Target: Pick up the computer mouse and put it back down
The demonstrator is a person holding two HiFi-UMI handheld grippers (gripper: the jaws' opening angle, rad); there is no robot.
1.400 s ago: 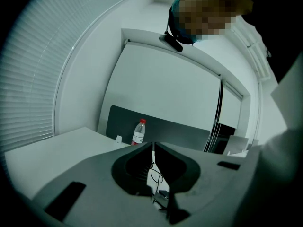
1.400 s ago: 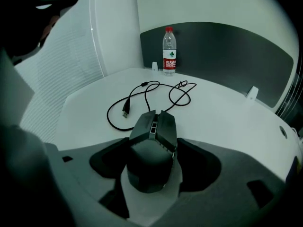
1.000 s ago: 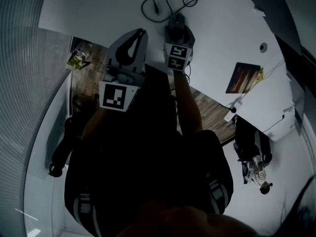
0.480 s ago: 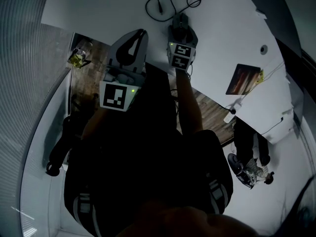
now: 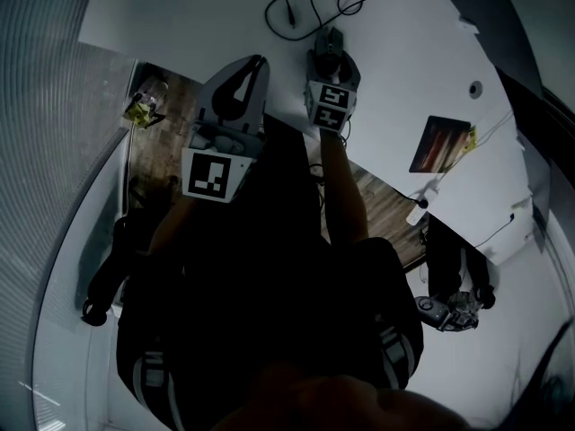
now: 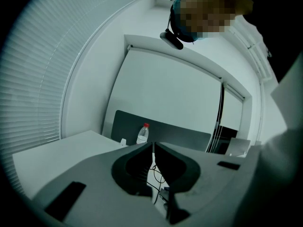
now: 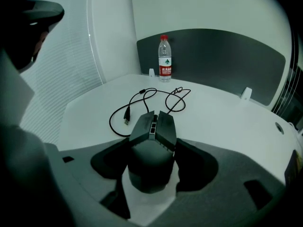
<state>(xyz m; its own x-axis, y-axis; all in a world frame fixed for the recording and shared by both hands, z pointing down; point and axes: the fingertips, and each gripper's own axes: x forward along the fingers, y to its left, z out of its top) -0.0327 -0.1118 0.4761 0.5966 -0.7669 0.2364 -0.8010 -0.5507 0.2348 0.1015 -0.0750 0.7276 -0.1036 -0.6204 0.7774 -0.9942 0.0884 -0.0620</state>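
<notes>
The right gripper (image 7: 152, 151) is clamped on the mouse (image 7: 150, 131). Its two jaws press the mouse's flanks near the middle, and the mouse's nose pokes out past the tips. In the head view this pair sits at upper centre of the frame over the white table (image 5: 180, 7), with the right arm (image 5: 341, 196) stretched nearly straight forward from the body and the marker cube (image 5: 328, 100) facing up. I cannot tell whether the mouse rests on the table or hangs just above it.

The cable (image 7: 142, 100) lies in loose loops on the table just beyond the mouse's nose, its plug end at the left of the loops. Farther back, a bottle (image 7: 164, 58) stands upright before a dark divider (image 7: 227, 56).

The left gripper (image 6: 152, 144) is clenched on nothing, its jaw tips meeting along a thin slit. In the head view it sits left of the right gripper and lower in the frame, near the table edge, pointing toward the upper right. The left arm (image 5: 180, 232) is bent and kept close to the body. Its own view looks out level, above the table surface.
</notes>
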